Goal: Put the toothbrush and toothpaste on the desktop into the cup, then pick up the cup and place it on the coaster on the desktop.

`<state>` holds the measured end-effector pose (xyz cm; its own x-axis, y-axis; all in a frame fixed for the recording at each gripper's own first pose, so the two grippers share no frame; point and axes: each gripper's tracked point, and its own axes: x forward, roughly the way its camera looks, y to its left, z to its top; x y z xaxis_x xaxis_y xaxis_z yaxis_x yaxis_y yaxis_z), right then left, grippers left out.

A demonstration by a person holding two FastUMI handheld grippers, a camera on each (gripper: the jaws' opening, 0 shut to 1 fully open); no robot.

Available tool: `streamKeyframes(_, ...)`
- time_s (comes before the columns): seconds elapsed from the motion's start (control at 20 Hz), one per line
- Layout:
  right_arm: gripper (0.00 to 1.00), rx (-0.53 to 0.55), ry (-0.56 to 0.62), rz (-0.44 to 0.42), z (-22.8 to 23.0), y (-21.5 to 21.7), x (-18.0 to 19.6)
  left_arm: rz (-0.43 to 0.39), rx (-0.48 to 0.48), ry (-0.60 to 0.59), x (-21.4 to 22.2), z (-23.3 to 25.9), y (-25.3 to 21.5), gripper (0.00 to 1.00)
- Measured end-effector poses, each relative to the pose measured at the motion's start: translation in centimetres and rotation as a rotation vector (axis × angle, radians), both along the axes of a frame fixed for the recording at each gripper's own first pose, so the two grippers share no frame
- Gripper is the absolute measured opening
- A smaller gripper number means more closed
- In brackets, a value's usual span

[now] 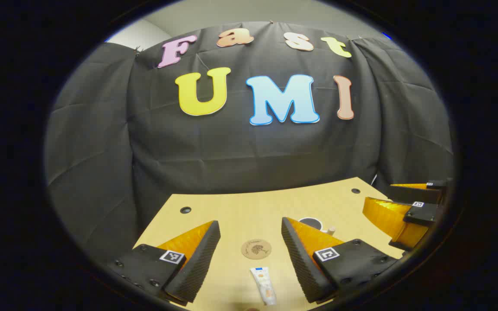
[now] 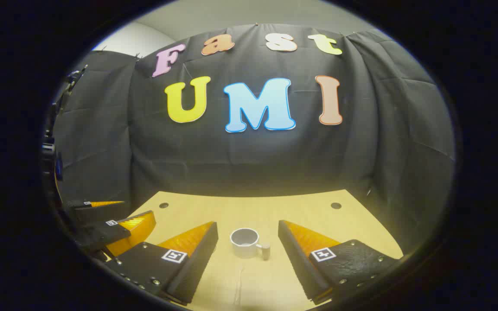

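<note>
Toothpaste (image 1: 264, 284) lies nearest on the pale counter (image 1: 249, 207), before the coaster (image 1: 256, 249). Both claws, left (image 1: 251, 259) and right (image 2: 247, 259), gape empty; the cup (image 2: 244, 242) stands between the right's fingers.

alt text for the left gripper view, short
The open left gripper hovers over a wooden desktop, with a toothpaste tube lying between its fingers and a round coaster just beyond. The right gripper shows at the right edge.
</note>
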<state>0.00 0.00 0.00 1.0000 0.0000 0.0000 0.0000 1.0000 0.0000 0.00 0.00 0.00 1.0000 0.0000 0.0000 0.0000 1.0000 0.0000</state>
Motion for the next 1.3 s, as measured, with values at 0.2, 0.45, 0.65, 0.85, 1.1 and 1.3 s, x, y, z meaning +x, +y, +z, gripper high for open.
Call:
streamKeyframes(0.2, 0.88, -0.003, 0.005, 0.003, -0.1, 0.1, 0.2, 0.001, 0.0, 0.005, 0.2, 0.0, 0.1, 0.93)
streamKeyframes(0.45, 0.88, -0.006, 0.009, 0.008, -0.2, 0.2, 0.3, 0.002, 0.001, 0.011, 0.2, -0.2, 0.1, 0.93)
streamKeyframes(0.65, 0.88, -0.009, 0.013, 0.011, -0.4, 0.3, 0.2, 0.002, 0.0, 0.014, 0.1, -0.3, 0.1, 0.93)
streamKeyframes(0.85, 0.88, -0.007, 0.06, 0.011, -1.8, 0.3, 0.6, -0.004, -0.009, 0.069, 0.7, -2.3, -0.1, 0.93)
streamKeyframes(1.1, 0.88, -0.003, 0.15, 0.035, -5.1, 0.7, 1.5, -0.026, -0.02, 0.168, 1.7, -6.5, -0.5, 0.94)
streamKeyframes(1.3, 0.88, -0.008, 0.243, 0.049, -8.4, 1.0, 2.3, -0.034, -0.011, 0.265, 2.7, -10.5, -0.8, 0.94)
